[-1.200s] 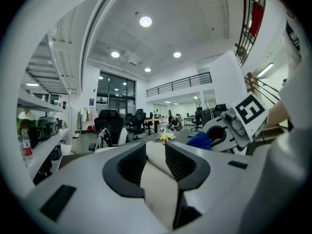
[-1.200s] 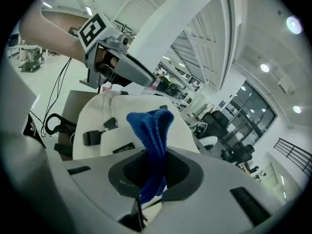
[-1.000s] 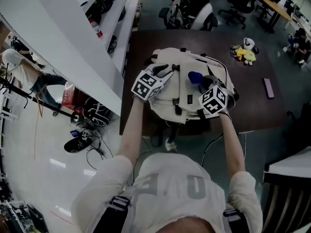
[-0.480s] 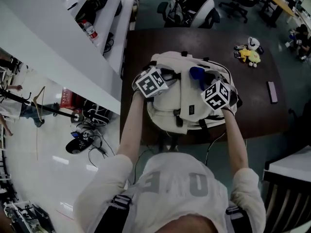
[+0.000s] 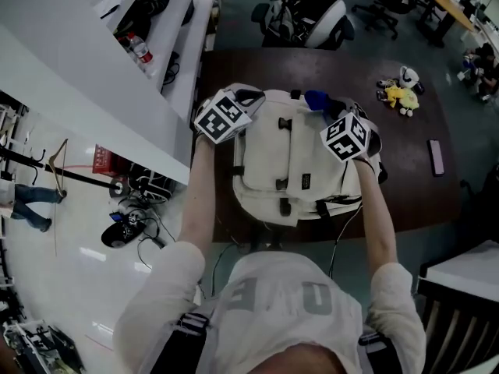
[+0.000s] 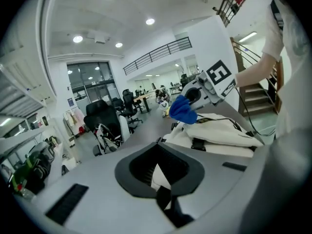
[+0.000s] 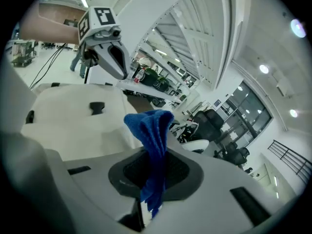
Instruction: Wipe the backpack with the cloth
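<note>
A cream backpack [image 5: 300,158] lies flat on the dark table [image 5: 421,197]. My left gripper [image 5: 249,97] is at its far left corner. Its jaws have just been closing, and in the left gripper view they [image 6: 161,179] are shut on a fold of cream fabric with a black strap. My right gripper [image 5: 331,109] is at the far right of the backpack, shut on a blue cloth [image 5: 316,100] that sticks up from the jaws [image 7: 153,177]. The cloth [image 7: 152,130] hangs above the backpack [image 7: 73,111]. Each gripper view shows the other gripper across the bag.
Plush toys [image 5: 398,84] and a flat dark bar [image 5: 435,156] lie on the table's right side. Office chairs [image 5: 327,26] stand beyond the far edge. A long white shelf unit [image 5: 101,76] runs along the left.
Both grippers moved toward the backpack's far end. The left one shifted out to the far left corner and shut on the fabric there. The right one carried the cloth along.
</note>
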A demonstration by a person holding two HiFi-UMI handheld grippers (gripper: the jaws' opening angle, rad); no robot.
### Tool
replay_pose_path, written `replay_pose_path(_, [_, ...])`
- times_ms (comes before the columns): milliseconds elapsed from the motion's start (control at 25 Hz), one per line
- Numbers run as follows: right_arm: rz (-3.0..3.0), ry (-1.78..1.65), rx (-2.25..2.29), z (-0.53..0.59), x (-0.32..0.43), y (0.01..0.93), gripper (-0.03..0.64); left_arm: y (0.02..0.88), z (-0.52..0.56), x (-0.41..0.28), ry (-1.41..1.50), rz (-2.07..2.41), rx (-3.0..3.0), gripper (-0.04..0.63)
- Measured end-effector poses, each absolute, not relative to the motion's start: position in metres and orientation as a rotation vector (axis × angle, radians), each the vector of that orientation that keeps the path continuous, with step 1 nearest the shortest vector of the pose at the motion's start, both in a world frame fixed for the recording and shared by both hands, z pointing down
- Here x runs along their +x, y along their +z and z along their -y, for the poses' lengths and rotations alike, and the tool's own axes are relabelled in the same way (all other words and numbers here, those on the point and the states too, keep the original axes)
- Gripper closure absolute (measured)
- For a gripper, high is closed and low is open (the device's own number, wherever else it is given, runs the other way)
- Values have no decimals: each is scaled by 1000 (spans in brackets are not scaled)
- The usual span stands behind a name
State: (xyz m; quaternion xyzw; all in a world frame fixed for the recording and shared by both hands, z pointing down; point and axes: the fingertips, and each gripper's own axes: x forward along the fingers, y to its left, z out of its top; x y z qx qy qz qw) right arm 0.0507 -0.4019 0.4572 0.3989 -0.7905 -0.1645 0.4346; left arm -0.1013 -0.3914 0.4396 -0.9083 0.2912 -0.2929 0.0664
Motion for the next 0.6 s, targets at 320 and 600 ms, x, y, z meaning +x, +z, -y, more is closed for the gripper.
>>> replay_pose_path(320, [1998,-404,1014,414,52,448,577,458,355,-64,-870,-717,-2894,595])
replay_pose_path(600, [1959,-383,1014,408,61,472,577,431,325,0,-433,-746,-3281,594])
